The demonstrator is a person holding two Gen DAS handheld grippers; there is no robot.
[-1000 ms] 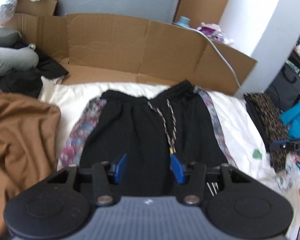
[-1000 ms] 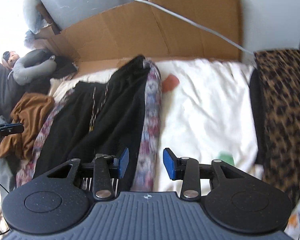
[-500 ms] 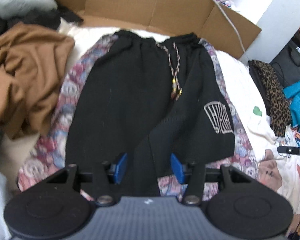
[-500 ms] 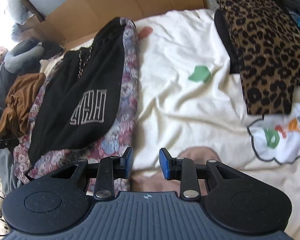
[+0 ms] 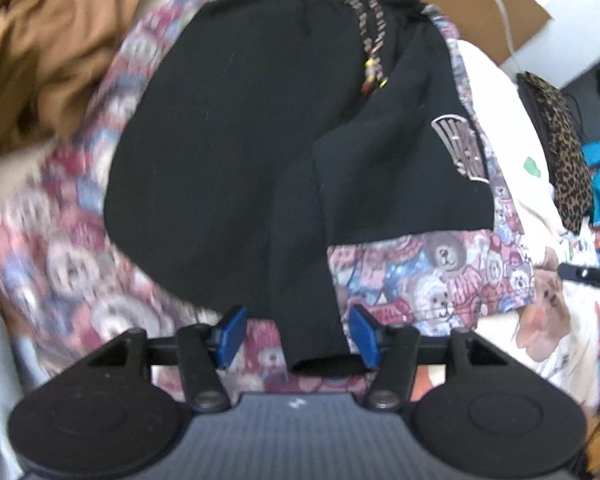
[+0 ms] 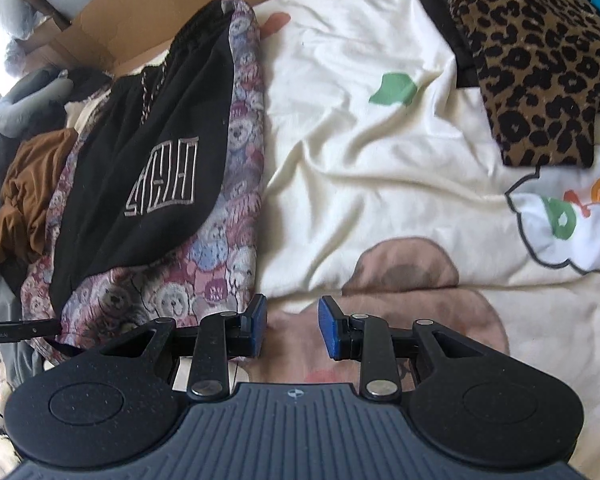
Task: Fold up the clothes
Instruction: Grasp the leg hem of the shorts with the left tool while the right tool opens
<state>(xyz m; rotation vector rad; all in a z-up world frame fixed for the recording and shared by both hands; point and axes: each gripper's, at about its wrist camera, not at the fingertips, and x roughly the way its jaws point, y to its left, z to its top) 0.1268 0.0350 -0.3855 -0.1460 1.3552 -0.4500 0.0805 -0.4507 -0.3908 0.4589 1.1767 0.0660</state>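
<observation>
Black shorts (image 5: 240, 140) with a braided drawstring and a white logo lie spread flat on a teddy-bear print cloth (image 5: 440, 280) on the bed. My left gripper (image 5: 298, 336) is open just above the shorts' lower hem, and a strip of black fabric runs down between its blue pads without being pinched. In the right wrist view the shorts (image 6: 148, 176) and the bear cloth (image 6: 228, 264) lie to the left. My right gripper (image 6: 292, 328) is open over the cream blanket (image 6: 380, 184), beside the bear cloth's corner, holding nothing.
A brown garment (image 5: 48, 40) is bunched at the left. A leopard-print item (image 6: 532, 60) lies at the right on the blanket. Cardboard (image 6: 148, 4) stands behind the bed. A grey neck pillow (image 6: 28, 100) sits far left. The other gripper's tip (image 5: 588, 274) shows at the right edge.
Both grippers have drawn back toward the near edge of the bed, from the waistband down to the hem. Both stay open.
</observation>
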